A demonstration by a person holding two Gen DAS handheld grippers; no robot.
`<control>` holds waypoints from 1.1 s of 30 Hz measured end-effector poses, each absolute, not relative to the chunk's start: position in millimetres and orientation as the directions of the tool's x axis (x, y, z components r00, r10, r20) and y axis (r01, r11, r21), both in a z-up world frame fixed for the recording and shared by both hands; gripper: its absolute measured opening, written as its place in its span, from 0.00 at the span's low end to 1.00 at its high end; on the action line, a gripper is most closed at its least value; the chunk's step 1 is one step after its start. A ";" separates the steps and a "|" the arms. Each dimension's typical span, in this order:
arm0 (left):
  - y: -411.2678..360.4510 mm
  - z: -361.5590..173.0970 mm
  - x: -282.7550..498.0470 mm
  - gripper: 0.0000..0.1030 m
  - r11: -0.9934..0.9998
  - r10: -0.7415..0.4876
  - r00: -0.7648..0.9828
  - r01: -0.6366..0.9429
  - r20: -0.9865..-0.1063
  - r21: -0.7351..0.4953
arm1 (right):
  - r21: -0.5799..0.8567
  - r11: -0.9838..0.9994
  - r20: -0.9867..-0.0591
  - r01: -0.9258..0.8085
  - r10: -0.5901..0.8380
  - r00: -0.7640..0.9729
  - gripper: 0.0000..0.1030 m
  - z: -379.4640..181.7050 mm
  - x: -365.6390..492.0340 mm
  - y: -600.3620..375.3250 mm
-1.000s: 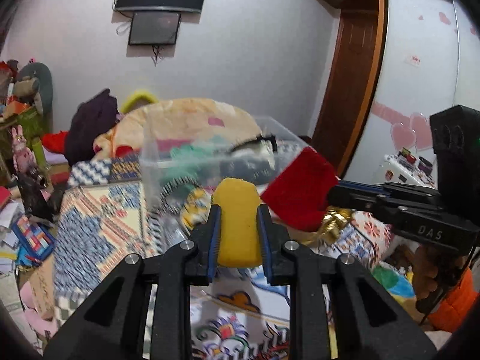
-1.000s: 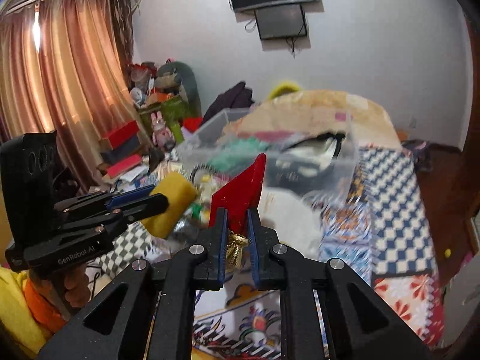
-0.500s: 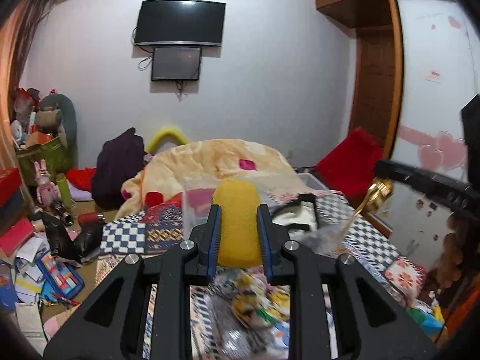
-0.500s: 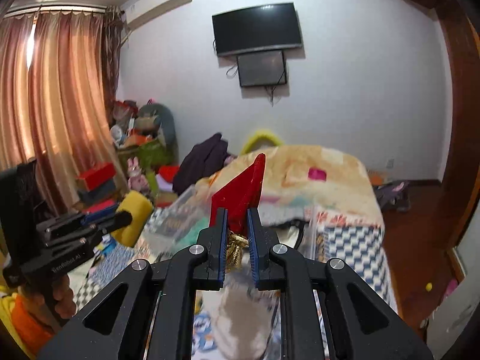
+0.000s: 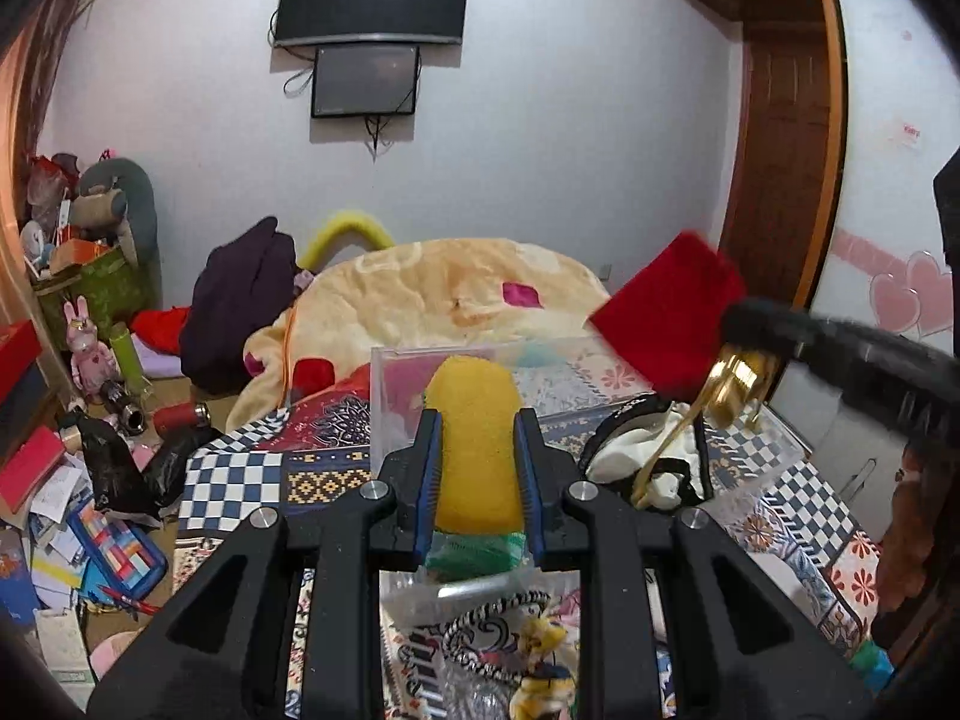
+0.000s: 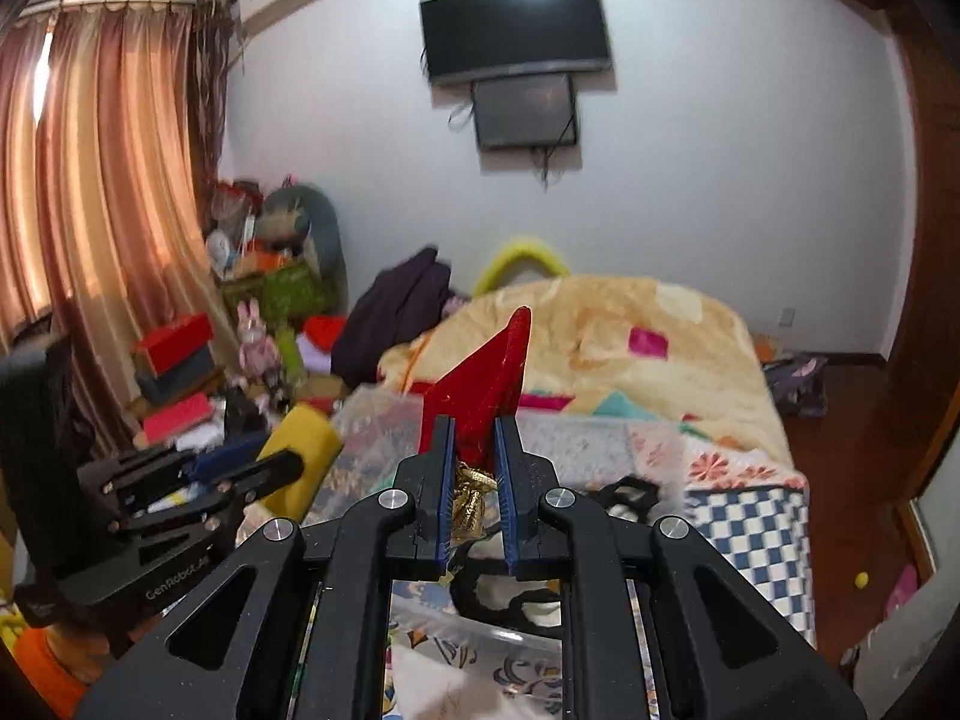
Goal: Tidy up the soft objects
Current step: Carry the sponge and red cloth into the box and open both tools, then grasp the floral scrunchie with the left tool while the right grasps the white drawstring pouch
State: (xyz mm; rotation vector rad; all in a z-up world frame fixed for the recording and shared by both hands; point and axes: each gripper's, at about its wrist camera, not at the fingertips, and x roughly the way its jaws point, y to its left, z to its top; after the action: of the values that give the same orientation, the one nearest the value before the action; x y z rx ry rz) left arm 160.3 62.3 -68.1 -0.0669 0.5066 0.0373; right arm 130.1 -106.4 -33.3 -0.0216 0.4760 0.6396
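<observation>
My left gripper [image 5: 477, 420] is shut on a yellow sponge [image 5: 475, 432] and holds it above a clear plastic bin [image 5: 420, 360] on the bed. My right gripper [image 6: 474, 426] is shut on a red cloth pouch [image 6: 486, 384] with a gold drawstring [image 6: 471, 501], also above the bin. The pouch [image 5: 666, 312] shows at the right of the left wrist view, and the sponge [image 6: 303, 450] at the left of the right wrist view. A white and black soft item [image 5: 648, 450] lies in the bin.
The bed carries a patterned quilt [image 5: 240, 480] and a peach blanket [image 5: 432, 294]. A dark garment [image 5: 240, 300] lies at its far left. Toys, boxes and papers [image 5: 72, 480] clutter the floor at left. A wooden wardrobe [image 5: 780, 150] stands at right.
Both grippers have lifted and tilted up with their objects over the last second; now they sit over the bin, with the view dropped slightly back toward it.
</observation>
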 end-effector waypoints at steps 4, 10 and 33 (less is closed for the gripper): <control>61.0 -75.8 180.5 0.23 0.997 0.024 0.851 -0.060 -0.525 -0.052 | 0.063 0.804 -0.495 -0.591 0.540 0.681 0.11 -44.1 137.2 -90.6; 53.8 -95.1 196.1 0.23 0.999 0.014 0.804 -0.039 -0.594 -0.029 | 0.076 0.784 -0.575 -0.616 0.539 0.615 0.12 -58.5 155.0 -83.2; 29.2 -65.3 118.6 0.51 0.996 -0.078 0.869 0.053 -0.489 -0.065 | 0.054 0.769 -0.516 -0.637 0.567 0.642 0.47 -37.0 107.9 -126.5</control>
State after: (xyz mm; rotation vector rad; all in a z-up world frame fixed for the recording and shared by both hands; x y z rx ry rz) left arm 118.6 29.2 -65.3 -0.0496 0.5131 -0.0689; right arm 107.9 -126.5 -37.0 -0.1371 0.5401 0.6884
